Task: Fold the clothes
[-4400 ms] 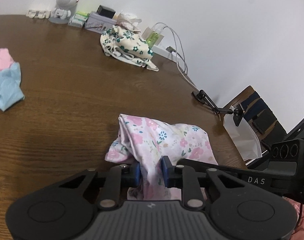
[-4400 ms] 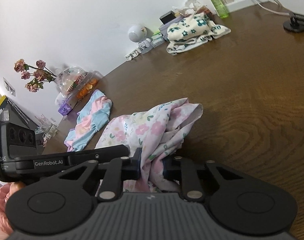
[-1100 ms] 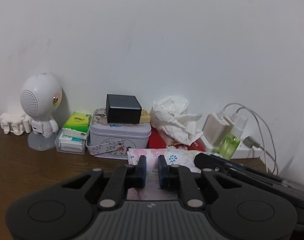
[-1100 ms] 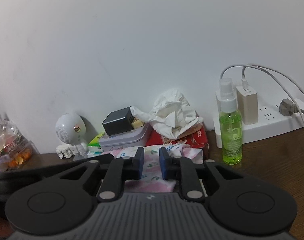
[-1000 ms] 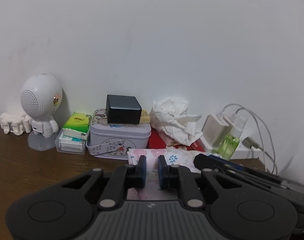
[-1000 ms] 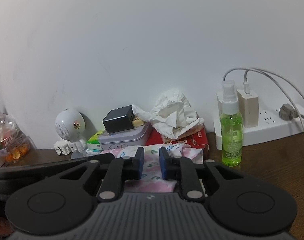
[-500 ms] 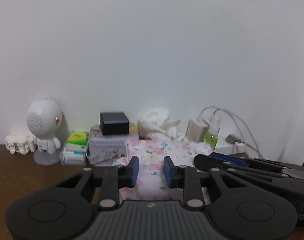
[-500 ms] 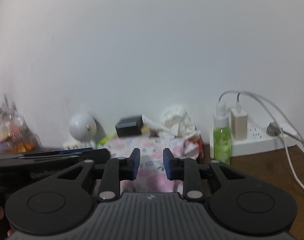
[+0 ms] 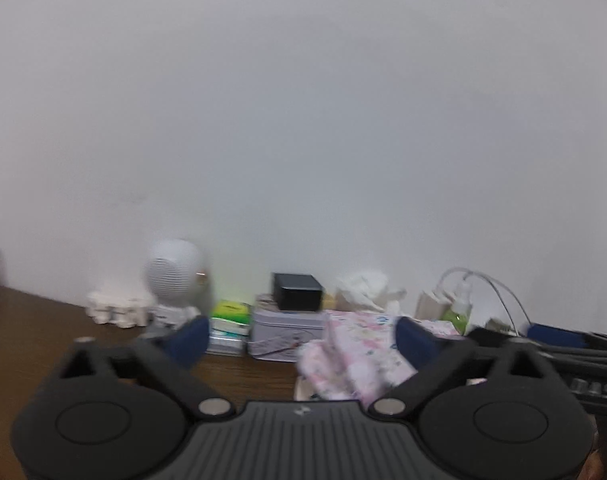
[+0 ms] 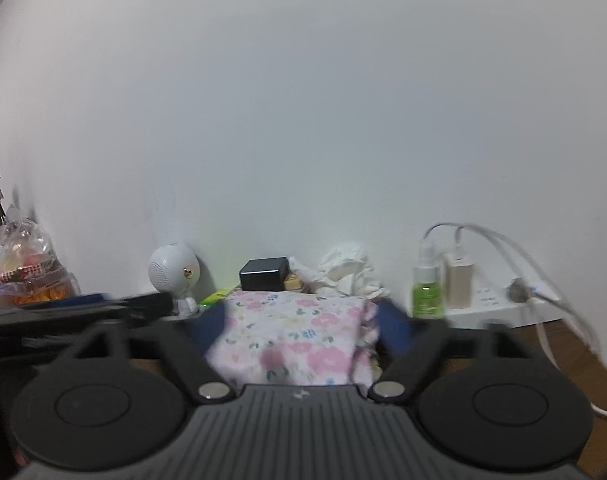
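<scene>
A pink floral garment [image 9: 357, 354] lies folded at the back of the brown table [image 9: 31, 320], in front of the clutter along the wall. My left gripper [image 9: 299, 338] is open, its blue pads spread wide and touching nothing; the garment sits ahead between them, toward the right pad. In the right wrist view the same pink floral garment [image 10: 299, 334] fills the gap ahead of my right gripper [image 10: 303, 326], which is open too, with both pads clear of the cloth. The other gripper's black body shows at each view's edge.
Against the white wall stand a round white speaker [image 10: 174, 271], a grey tin [image 9: 287, 334] with a black box [image 10: 263, 274] on it, crumpled tissue [image 10: 349, 268], a green spray bottle [image 10: 426, 292] and a power strip with cables [image 10: 499, 298]. A bagged bouquet [image 10: 23, 268] stands far left.
Both grippers have opened wide and let go of the pink floral garment, which now rests at the back of the table. Both have pulled back and tilted slightly upward.
</scene>
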Action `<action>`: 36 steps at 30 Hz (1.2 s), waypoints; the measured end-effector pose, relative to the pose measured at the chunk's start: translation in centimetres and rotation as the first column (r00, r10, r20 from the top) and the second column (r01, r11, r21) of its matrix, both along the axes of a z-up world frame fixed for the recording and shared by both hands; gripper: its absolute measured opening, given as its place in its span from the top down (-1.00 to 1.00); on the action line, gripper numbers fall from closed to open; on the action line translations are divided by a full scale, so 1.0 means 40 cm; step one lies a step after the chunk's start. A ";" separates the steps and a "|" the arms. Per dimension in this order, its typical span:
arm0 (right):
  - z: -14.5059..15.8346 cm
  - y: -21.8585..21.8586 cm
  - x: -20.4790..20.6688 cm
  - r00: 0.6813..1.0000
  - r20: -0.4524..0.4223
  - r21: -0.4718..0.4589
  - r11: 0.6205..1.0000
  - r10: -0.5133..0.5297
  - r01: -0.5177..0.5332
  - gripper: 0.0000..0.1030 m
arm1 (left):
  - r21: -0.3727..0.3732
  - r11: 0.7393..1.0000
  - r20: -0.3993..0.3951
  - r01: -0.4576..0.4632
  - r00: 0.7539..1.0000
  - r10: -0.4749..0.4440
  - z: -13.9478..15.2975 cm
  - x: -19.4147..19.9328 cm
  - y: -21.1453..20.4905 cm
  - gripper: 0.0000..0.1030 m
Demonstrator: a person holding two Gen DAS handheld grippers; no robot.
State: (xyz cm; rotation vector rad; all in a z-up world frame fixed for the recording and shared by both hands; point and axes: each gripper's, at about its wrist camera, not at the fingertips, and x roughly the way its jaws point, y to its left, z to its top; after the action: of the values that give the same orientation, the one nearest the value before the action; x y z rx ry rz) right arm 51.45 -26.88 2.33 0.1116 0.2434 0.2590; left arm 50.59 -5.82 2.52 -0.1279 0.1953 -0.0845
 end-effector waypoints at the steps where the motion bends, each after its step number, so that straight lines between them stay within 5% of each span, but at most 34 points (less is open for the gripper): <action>1: -0.001 0.002 -0.020 1.000 0.001 -0.007 1.000 -0.002 0.002 -0.99 | -0.006 1.000 0.005 -0.005 1.000 0.005 -0.003 -0.021 0.008 -1.00; 18: -0.026 0.048 -0.317 0.997 -0.082 -0.075 0.997 -0.011 0.005 -0.99 | 0.183 0.982 -0.065 0.049 0.997 -0.038 -0.035 -0.326 0.016 -1.00; 36: -0.012 0.068 -0.626 0.991 -0.134 -0.057 0.998 -0.028 0.021 -0.99 | 0.119 0.993 -0.116 0.017 0.993 -0.003 -0.029 -0.638 0.048 -1.00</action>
State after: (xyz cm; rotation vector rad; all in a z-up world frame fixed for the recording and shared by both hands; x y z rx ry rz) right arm 26.42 -24.17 1.83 0.0769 0.3832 0.2203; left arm 25.07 -3.92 1.36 -0.0123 0.3159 -0.0751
